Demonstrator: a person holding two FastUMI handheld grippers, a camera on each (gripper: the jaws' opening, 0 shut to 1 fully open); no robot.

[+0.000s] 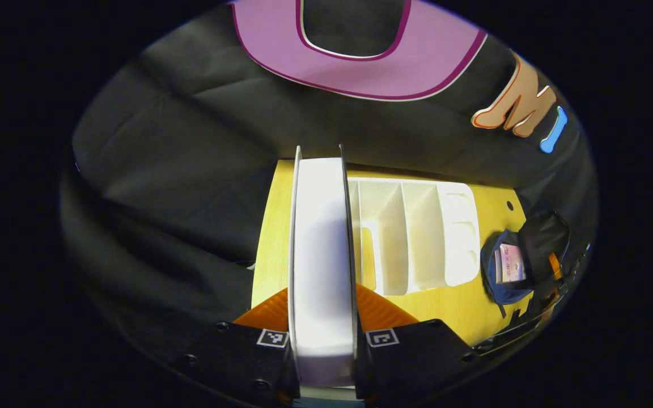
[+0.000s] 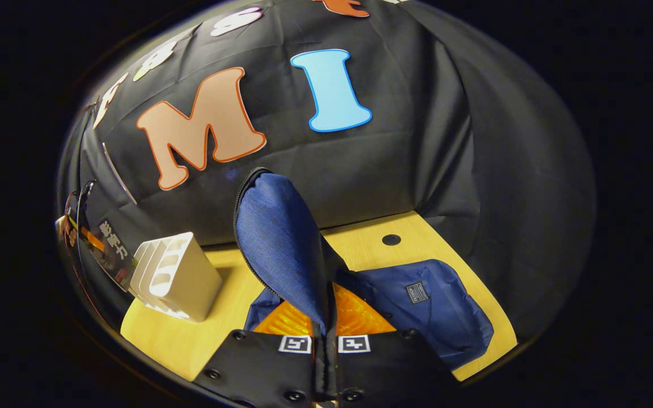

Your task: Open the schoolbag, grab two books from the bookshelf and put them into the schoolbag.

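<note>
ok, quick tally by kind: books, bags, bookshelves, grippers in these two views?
Books: 2, one in the left gripper, book, and one inside the schoolbag
Schoolbag: 1
Bookshelf: 1
Grippers: 2, left plus right gripper pinching the bag flap
Total: 6

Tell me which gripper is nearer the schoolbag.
Right. The right gripper is shut on the schoolbag flap, lifting it. The left gripper holds a book across the table, apart from the bag.
</note>
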